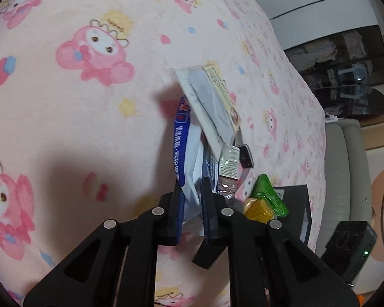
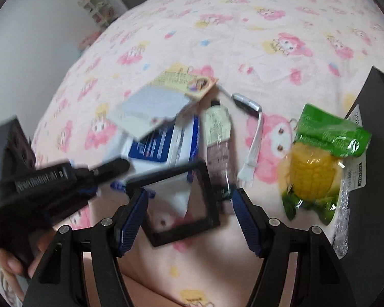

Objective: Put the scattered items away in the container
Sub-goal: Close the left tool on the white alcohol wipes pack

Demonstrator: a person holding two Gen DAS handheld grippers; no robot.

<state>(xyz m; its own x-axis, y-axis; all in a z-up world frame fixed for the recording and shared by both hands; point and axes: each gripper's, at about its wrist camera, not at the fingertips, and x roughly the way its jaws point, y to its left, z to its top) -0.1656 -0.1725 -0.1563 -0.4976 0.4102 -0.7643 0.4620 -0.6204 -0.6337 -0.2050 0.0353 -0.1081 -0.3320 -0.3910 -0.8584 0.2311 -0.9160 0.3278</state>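
My left gripper (image 1: 193,204) is shut on a blue and white packet (image 1: 187,153) and holds it off the pink bedsheet; the right wrist view shows that gripper (image 2: 115,168) blurred at the left. A clear bag with a yellow card (image 1: 210,102) (image 2: 163,97) leans on the packet (image 2: 166,145). My right gripper (image 2: 189,215) is open, with a black square frame (image 2: 204,192) lying between its fingers and apart from both. A packed corn toy (image 2: 317,163) (image 1: 261,204) rests against the black box (image 2: 373,128) (image 1: 294,197).
A slim sachet (image 2: 217,133) and a white cable with a silver plug (image 2: 251,107) lie beside the packet. A person's hand (image 2: 10,261) holds the left gripper. The bed's edge, a grey sofa (image 1: 345,179) and a dark cabinet (image 1: 345,58) are to the right.
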